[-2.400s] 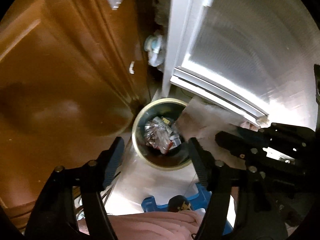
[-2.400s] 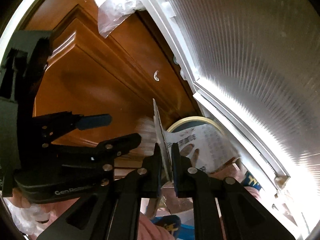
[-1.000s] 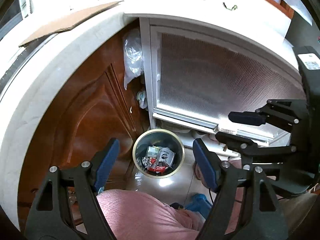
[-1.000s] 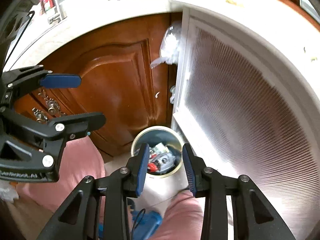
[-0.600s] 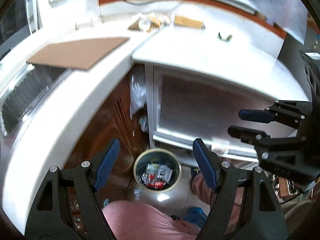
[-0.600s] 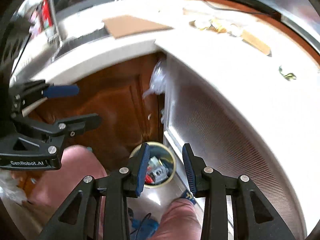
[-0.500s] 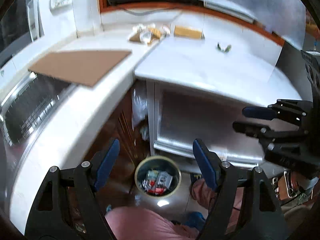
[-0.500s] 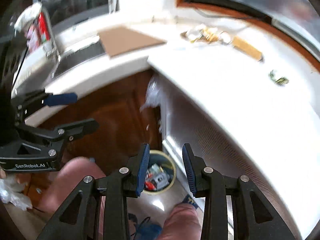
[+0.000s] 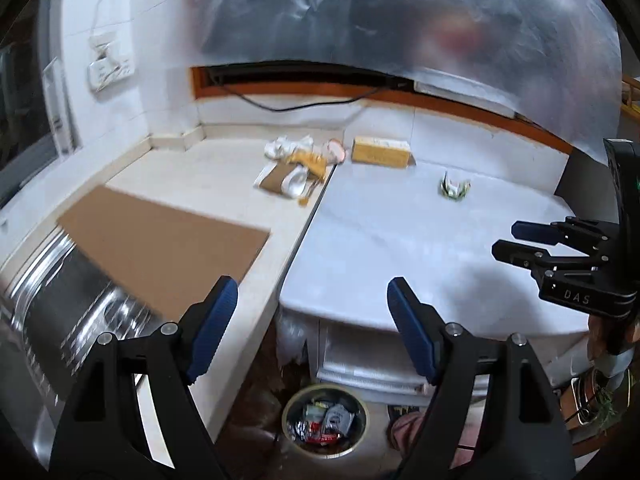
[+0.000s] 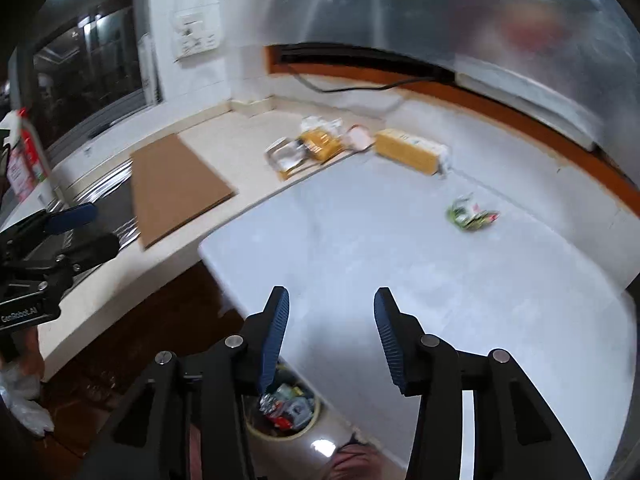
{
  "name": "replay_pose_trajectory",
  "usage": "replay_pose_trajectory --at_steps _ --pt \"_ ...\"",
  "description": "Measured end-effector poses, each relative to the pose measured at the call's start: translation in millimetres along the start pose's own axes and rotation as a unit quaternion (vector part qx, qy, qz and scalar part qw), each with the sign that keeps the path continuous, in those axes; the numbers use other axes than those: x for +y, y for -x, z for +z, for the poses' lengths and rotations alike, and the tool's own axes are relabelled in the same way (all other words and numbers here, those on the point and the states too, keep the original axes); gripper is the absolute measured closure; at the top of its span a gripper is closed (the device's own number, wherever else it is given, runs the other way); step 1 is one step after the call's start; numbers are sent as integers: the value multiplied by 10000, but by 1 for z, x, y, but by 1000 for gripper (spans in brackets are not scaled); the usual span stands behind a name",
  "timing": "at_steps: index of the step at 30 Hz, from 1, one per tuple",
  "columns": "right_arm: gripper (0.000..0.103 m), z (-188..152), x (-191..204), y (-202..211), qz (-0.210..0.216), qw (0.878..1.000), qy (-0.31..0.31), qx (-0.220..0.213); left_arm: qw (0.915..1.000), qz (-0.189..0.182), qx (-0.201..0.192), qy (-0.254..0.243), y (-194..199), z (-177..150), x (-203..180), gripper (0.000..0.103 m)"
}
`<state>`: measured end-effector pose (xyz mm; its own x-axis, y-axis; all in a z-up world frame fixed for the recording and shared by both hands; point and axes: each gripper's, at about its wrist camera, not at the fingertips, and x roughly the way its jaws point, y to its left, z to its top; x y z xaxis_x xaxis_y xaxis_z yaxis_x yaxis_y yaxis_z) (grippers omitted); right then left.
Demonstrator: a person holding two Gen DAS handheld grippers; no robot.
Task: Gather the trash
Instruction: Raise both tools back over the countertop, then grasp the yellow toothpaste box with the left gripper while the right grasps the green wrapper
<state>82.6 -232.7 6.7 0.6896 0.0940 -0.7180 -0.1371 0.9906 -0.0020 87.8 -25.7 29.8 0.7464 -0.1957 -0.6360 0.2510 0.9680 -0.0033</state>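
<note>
A round bin (image 9: 324, 420) with several wrappers in it stands on the floor below the counter; it also shows in the right wrist view (image 10: 286, 410). A green crumpled wrapper (image 9: 454, 188) (image 10: 472, 213) lies on the white countertop. A pile of yellow and white packaging (image 9: 298, 166) (image 10: 316, 146) and a yellow box (image 9: 380, 153) (image 10: 408, 151) lie at the back. My left gripper (image 9: 310, 320) is open and empty above the counter edge. My right gripper (image 10: 330, 332) is open and empty over the white top.
A brown cardboard sheet (image 9: 160, 244) (image 10: 178, 186) lies over a steel sink (image 9: 52, 320) at the left. A red-labelled bottle (image 10: 24, 156) stands at the far left. A black cable (image 9: 296, 104) runs along the back wall.
Both grippers rose from the bin up to counter height. The right gripper let go of the paper it held 2.4 s ago and now stands wider open.
</note>
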Motion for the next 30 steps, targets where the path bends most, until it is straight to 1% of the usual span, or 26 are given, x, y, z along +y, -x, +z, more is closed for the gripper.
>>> replay_pose_trajectory --at_steps 2,4,8,10,15,19,22,23,24,26,27,29,30 --pt "51 17 -21 -10 -159 9998 -72 -113 10000 -42 83 -9 -16 17 -3 28" --pt "48 30 -44 -25 -258 9994 -216 -107 9997 -155 162 14 -36 35 -6 28" --pt "48 55 -102 -57 -323 9963 -802 -12 9990 -296 324 -29 -79 63 -17 28" --pt "48 62 -128 -71 -405 9939 -1023 7 9986 -329 402 -61 -101 75 -24 28" --pt "48 71 -181 -116 -566 9888 -1355 253 9970 -522 554 -124 -148 89 -40 28" --pt "48 67 -212 -150 -381 9788 -1936 547 9963 -491 579 -395 -178 96 -55 28" --pt "48 64 -227 -166 -108 9682 -2439 545 9949 -521 512 -691 -190 103 -63 28" --pt "49 63 -228 -170 -48 9654 -2551 540 9943 -530 481 -791 -193 106 -64 27" --pt "51 62 -228 -175 2 9635 -2621 550 9935 -555 446 -889 -196 110 -66 23" --pt "69 62 -226 -186 11 9620 -2642 694 9918 -641 360 -1048 -202 120 -68 18" --pt "74 62 -223 -190 5 9617 -2628 777 9910 -678 369 -1097 -203 125 -68 18" --pt "83 65 -221 -196 -4 9632 -2595 707 9894 -735 366 -1197 -213 137 -70 17" --pt "86 65 -221 -198 99 9632 -2586 723 9886 -782 349 -1241 -216 143 -71 15"
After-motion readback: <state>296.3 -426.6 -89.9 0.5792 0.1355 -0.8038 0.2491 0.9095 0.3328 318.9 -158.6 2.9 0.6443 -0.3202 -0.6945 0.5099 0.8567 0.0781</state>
